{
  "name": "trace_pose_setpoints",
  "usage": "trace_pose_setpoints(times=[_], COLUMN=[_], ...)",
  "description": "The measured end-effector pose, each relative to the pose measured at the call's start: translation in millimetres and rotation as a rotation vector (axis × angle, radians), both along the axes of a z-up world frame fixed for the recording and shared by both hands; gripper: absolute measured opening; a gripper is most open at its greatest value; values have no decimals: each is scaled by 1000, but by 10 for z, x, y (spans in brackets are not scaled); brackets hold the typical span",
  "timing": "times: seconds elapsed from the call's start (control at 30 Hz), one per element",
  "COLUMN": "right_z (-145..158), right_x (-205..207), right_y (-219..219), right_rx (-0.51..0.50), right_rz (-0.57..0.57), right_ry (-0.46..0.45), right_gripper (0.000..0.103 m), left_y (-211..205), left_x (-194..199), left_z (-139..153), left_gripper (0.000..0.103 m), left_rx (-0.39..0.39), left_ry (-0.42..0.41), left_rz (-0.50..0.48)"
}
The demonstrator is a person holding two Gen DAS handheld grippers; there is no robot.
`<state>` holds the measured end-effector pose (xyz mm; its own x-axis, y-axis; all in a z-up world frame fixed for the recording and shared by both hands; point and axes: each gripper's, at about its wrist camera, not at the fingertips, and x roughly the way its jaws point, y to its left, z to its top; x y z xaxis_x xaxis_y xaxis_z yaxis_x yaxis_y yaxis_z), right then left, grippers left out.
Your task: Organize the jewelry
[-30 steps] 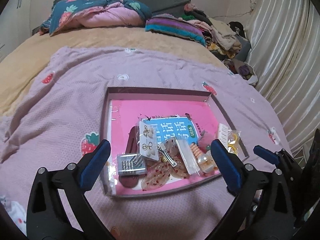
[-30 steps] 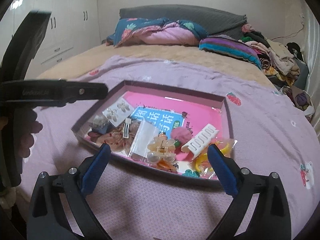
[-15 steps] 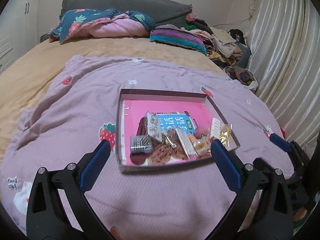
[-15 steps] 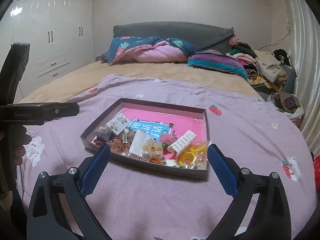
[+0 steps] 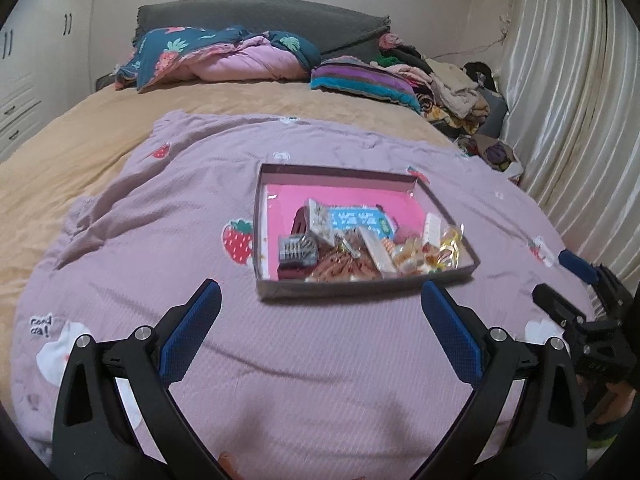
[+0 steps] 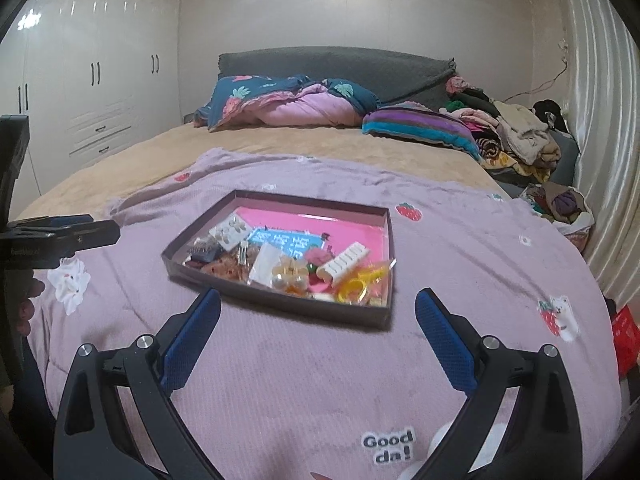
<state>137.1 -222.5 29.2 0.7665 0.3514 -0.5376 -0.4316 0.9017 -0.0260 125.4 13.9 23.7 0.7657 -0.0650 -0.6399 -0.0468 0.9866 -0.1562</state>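
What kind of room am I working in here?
A bedroom, most likely at home. The jewelry tray sits on a lilac blanket spread over a bed, with a wardrobe on one side and curtains on the other.

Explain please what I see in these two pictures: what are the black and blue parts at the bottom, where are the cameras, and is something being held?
No robot is here. A person carries one hand-held gripper in each hand, each with a camera looking forward along its two blue-padded fingers. One picture comes from the left hand-held gripper, the other from the right hand-held gripper. Both are open and hold nothing. They hover over a purple blanket on a bed. On it lies a shallow box with a pink bottom, holding hair clips, earring cards and small packets heaped together.
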Motion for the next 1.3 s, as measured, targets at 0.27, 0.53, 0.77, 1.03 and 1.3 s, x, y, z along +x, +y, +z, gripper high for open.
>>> trace_pose_setpoints(times=[0.27, 0.53, 0.77, 1.03, 1.3], right_z=[-219, -374, -413, -418, -419], right_x=[-180, -193, -208, -203, -193], right_y=[-93, -56, -13, -20, -22], right_rx=[41, 22, 5, 8, 7], right_rz=[-63, -63, -45, -44, -46], right_ry=[35, 80, 82, 88, 86], right_gripper=[97, 97, 97, 97, 97], left_y=[-106, -147, -148, -147, -154], left_x=[-217, -291, -272, -276, -273], left_z=[-288, -425, -453, -450, -456], left_gripper=[94, 94, 94, 94, 94], left_rx=[18, 29, 19, 18, 21], left_ry=[33, 35, 37, 42, 44], left_rz=[-6, -9, -6, -3, -2])
